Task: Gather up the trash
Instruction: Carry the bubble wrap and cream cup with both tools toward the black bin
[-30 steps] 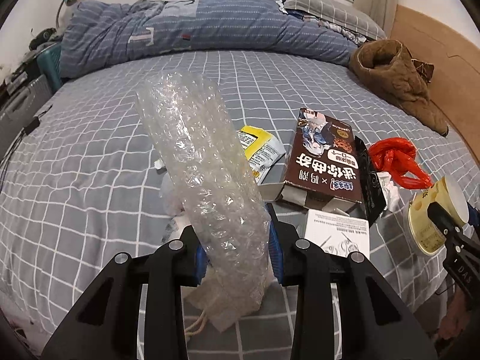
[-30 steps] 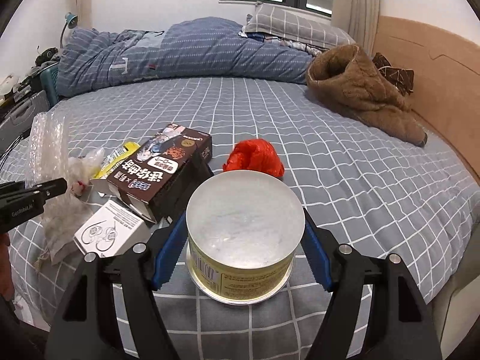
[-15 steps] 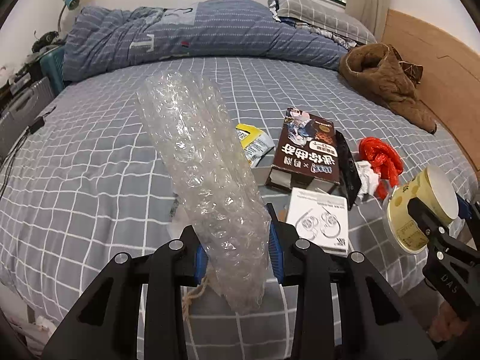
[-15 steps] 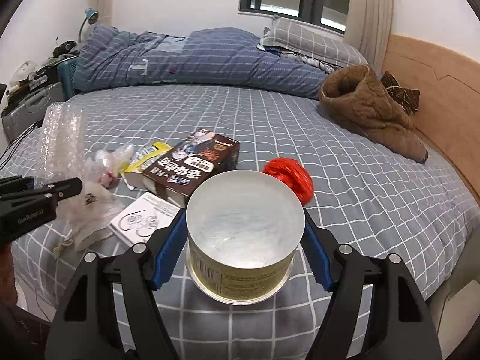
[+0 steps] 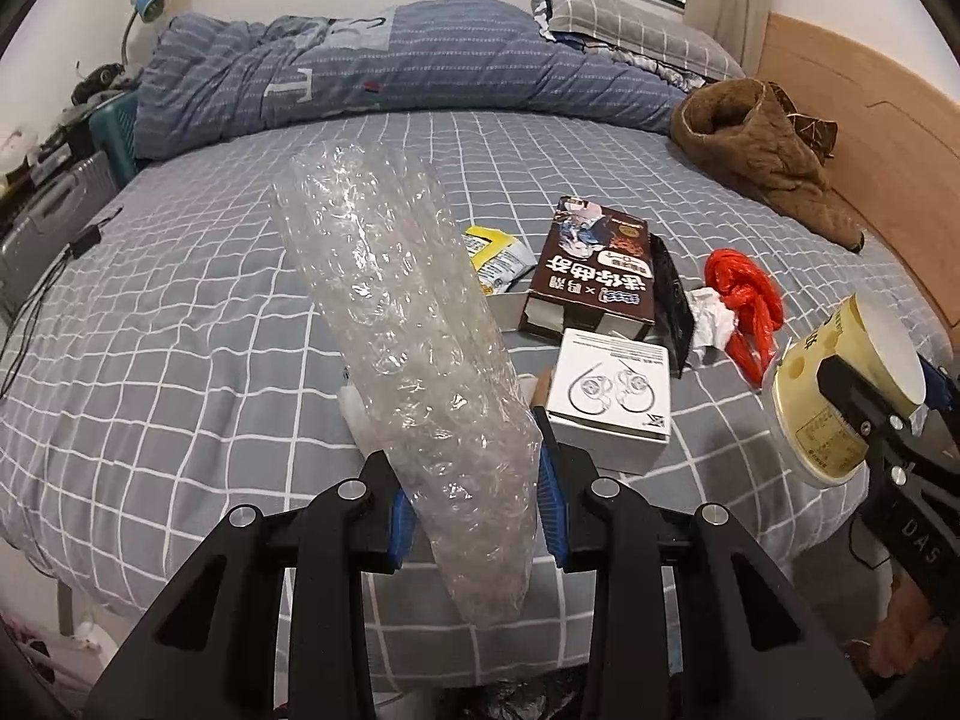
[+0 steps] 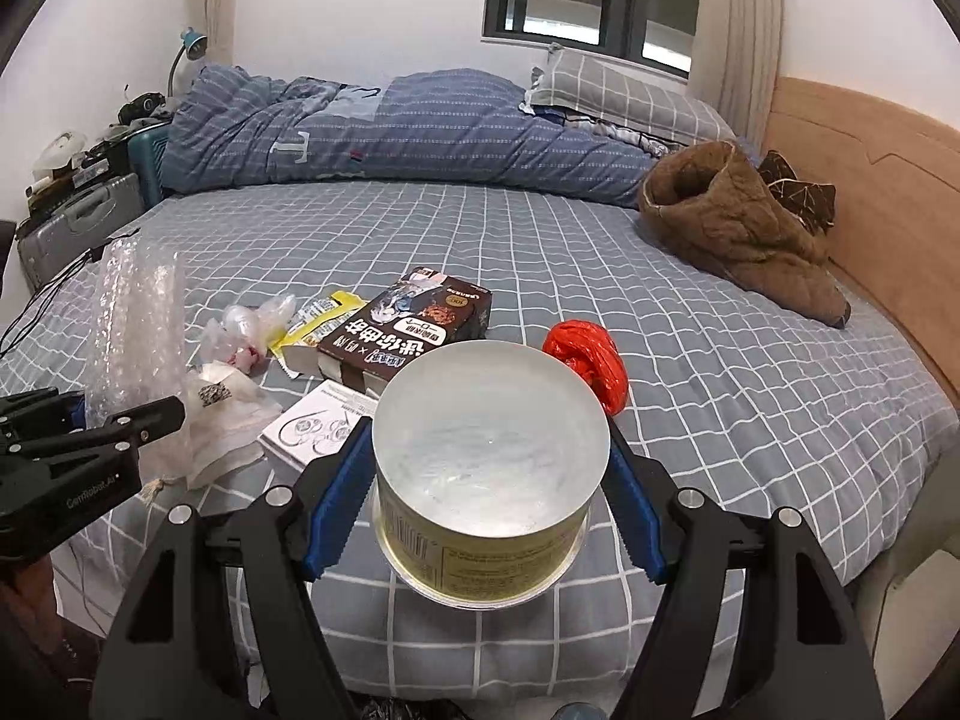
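My left gripper is shut on a roll of clear bubble wrap held above the near edge of the bed. My right gripper is shut on a yellow tub with a clear lid, also held off the bed; the tub shows at the right of the left wrist view. On the bed lie a dark brown box, a white earphone box, a yellow wrapper, a red plastic bag, crumpled white paper and clear plastic bags.
A grey checked bed sheet covers the bed. A blue quilt and pillow lie at the far end, a brown coat by the wooden headboard. A suitcase and cables stand at the left.
Both grippers have drawn back and up from the bed with their loads, so more of the bed and room shows. The trash on the bed has not moved.
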Available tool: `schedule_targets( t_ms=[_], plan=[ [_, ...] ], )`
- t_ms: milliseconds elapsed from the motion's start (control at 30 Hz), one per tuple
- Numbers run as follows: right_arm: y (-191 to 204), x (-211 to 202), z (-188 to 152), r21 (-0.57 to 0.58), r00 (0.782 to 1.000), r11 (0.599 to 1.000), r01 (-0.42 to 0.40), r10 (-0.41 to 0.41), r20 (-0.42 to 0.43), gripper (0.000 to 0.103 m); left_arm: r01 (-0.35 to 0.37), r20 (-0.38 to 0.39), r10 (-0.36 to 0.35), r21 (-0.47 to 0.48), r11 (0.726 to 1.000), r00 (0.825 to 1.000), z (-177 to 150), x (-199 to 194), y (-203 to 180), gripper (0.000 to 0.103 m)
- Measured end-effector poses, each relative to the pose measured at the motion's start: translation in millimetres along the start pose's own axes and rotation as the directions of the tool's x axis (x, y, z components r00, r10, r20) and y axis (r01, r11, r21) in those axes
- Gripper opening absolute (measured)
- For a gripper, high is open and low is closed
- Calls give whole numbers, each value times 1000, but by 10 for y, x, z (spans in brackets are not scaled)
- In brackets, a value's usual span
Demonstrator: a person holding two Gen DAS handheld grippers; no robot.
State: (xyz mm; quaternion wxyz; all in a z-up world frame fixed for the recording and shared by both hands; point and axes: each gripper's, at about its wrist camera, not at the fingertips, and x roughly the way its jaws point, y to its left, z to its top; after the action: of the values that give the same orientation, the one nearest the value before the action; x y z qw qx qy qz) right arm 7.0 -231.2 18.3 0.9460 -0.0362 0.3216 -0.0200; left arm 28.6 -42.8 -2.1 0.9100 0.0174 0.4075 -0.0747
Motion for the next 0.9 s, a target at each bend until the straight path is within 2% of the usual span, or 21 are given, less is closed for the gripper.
schedule_targets(
  t_ms=[567, 900],
  plan=[
    [74, -360, -50, 12, 1000, 1000, -27, 27, 14, 69, 1, 3, -1, -2, 1000, 1000, -248, -343, -18, 32],
    [170, -553, -191, 1, 999, 999, -43, 43, -1, 69, -3, 4, 3, -12, 1000, 1000, -449, -533, 5, 32]
  ],
)
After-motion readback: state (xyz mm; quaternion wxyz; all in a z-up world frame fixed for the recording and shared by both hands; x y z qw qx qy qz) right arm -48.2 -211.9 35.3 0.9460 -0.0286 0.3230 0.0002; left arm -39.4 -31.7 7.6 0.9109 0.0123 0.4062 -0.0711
